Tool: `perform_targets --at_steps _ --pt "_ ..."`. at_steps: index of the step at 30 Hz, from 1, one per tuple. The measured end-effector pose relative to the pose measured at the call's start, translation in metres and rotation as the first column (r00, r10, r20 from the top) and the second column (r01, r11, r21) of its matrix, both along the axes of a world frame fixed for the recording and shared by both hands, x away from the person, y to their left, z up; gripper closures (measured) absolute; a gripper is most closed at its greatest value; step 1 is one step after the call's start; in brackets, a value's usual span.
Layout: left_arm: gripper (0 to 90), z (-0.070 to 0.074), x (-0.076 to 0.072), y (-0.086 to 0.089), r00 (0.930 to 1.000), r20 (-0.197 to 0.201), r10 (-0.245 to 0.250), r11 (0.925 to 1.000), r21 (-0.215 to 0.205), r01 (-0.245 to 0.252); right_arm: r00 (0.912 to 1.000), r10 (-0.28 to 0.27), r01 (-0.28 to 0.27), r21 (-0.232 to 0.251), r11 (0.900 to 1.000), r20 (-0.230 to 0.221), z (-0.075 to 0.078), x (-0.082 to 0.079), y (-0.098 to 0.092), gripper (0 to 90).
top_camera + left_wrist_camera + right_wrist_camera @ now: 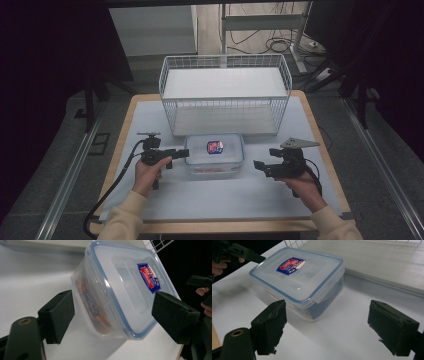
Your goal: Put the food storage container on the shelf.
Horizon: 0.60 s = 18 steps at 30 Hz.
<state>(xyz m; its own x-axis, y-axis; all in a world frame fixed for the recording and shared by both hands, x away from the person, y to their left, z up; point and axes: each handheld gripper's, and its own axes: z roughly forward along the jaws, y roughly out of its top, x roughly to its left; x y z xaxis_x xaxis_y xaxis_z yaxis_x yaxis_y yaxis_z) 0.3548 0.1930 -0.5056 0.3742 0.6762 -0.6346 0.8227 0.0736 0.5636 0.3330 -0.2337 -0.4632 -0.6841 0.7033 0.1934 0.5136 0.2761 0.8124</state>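
A clear plastic box [215, 155] with a blue-rimmed snap lid and a red and blue label sits mid-table on the white mat. Something red and orange lies inside it. My left gripper [179, 153] is level at the box's left end and points at it. In the left gripper view the box [120, 285] lies just ahead of the left gripper [113, 307], whose jaws stand wide and touch nothing. My right gripper [264, 160] is a little to the right of the box, also open. The right gripper view has the box [299, 275] ahead and left of the right gripper [329, 315].
A white wire basket [225, 95] with a pale shelf stands just behind the box. The white mat [225, 200] covers a wooden table whose edges show at left, right and front. Cables and metal frame legs lie on the floor beyond.
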Motion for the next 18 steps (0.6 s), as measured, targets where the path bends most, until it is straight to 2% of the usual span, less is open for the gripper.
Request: perform_targets --at_steps 1,2,3,10,12,18 --pt "17.2 -0.002 0.004 -0.004 0.9997 -0.016 -0.018 0.9997 -0.017 0.017 1.0 -0.006 0.006 0.004 1.0 -0.006 0.0 0.002 0.0 15.9" --pt "17.4 -0.002 0.004 -0.004 0.9997 -0.016 -0.018 0.9997 -0.017 0.017 0.9999 -0.008 0.008 0.005 1.0 -0.007 0.0 0.002 0.001 15.9" --pt "17.7 -0.005 0.007 -0.007 0.9991 -0.032 -0.026 0.9987 -0.044 0.025 0.9999 -0.008 0.008 0.005 1.0 -0.007 0.001 0.003 0.002 15.9" --pt "19.2 -0.012 0.01 -0.011 0.998 -0.051 -0.037 0.9981 -0.051 0.034 1.0 -0.002 0.002 -0.002 1.0 -0.004 0.002 0.008 0.008 15.9" --pt "21.1 -0.014 0.011 -0.013 0.9978 -0.054 -0.037 0.9967 -0.074 0.033 0.9999 -0.004 0.004 -0.005 1.0 -0.014 0.001 0.012 0.011 15.9" --pt "27.1 -0.017 0.013 -0.015 0.9973 -0.06 -0.044 0.997 -0.066 0.04 0.9994 0.002 -0.003 -0.009 1.0 -0.033 -0.001 0.021 0.019 15.9"
